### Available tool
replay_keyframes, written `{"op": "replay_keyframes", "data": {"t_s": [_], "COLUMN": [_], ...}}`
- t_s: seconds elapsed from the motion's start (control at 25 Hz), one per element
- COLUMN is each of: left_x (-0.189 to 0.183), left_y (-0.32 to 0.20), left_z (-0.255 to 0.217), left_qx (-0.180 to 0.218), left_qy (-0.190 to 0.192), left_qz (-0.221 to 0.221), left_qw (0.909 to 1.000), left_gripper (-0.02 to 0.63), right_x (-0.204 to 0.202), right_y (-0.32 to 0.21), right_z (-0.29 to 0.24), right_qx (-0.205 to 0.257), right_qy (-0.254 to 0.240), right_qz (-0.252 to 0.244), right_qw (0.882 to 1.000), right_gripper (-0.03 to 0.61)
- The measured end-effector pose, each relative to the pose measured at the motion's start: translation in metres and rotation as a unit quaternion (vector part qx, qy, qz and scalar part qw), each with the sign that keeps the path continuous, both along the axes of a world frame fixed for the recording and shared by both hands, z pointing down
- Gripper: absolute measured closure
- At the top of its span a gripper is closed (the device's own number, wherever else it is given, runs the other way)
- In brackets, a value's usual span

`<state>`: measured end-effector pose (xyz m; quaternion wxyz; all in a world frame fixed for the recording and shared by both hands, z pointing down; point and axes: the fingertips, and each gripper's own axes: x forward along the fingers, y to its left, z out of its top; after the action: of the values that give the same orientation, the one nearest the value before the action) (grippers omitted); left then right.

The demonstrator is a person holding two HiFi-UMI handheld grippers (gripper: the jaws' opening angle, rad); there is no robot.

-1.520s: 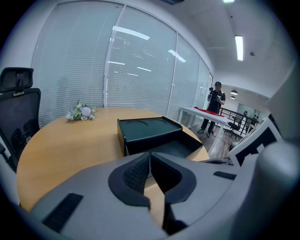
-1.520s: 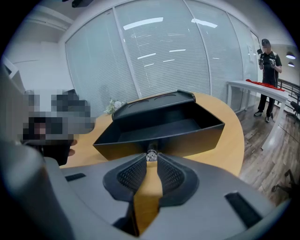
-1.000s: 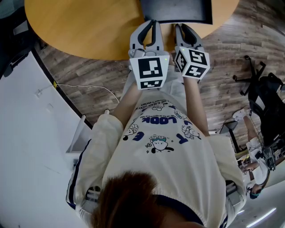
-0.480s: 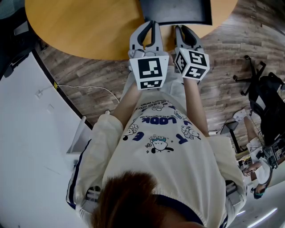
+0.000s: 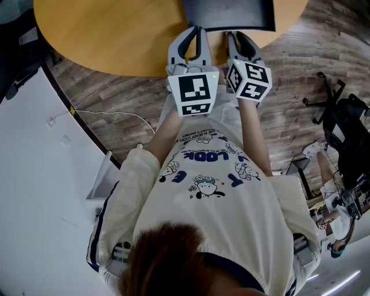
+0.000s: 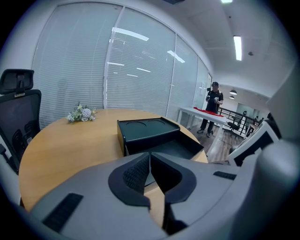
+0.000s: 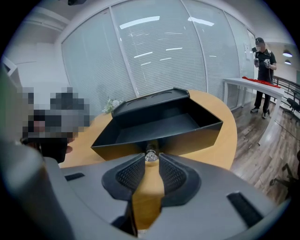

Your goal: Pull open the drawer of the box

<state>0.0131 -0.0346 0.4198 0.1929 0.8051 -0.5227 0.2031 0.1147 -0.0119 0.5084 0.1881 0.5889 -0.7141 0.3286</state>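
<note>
The black box (image 5: 228,14) stands on the round wooden table (image 5: 110,40), with its drawer (image 7: 159,124) pulled out toward me. In the right gripper view the drawer's small shiny knob (image 7: 150,155) sits between the tips of my right gripper (image 7: 151,158). Its jaws are opening, and the pads stand just off the knob. In the head view the right gripper (image 5: 234,36) is at the drawer's front. My left gripper (image 5: 195,30) hovers beside it over the table edge. It is shut with nothing in it (image 6: 150,157), left of the open drawer (image 6: 176,147).
A small bunch of flowers (image 6: 82,113) lies at the table's far side, and a black office chair (image 6: 16,117) stands to the left. A person (image 7: 262,70) stands by a white table in the distance. A white desk (image 5: 34,173) is on my left, a chair base (image 5: 326,95) on my right.
The right gripper's marker cube has shifted very slightly. The left gripper, box and drawer look unchanged in the head view.
</note>
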Motion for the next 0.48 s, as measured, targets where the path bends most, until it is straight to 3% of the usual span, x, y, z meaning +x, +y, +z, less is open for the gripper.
{"op": "replay_keyframes", "data": {"t_s": [0.12,0.48], "left_x": [-0.003,-0.011], "left_y": [0.001,0.007], "left_z": [-0.006,-0.032], "left_qx": [0.007,0.037], "left_qy": [0.003,0.011], "left_qz": [-0.002,0.002], "left_qw": [1.0000,0.9993], "left_gripper": [0.591,0.591], "right_x": [0.001,0.001], "right_y": [0.002,0.004], "right_z": [-0.001,-0.041], "right_qx": [-0.006,0.041], "right_qy": [-0.007,0.016], "right_qz": [0.011,0.030], "right_qw": [1.000,0.999], "right_gripper": [0.408,0.431]}}
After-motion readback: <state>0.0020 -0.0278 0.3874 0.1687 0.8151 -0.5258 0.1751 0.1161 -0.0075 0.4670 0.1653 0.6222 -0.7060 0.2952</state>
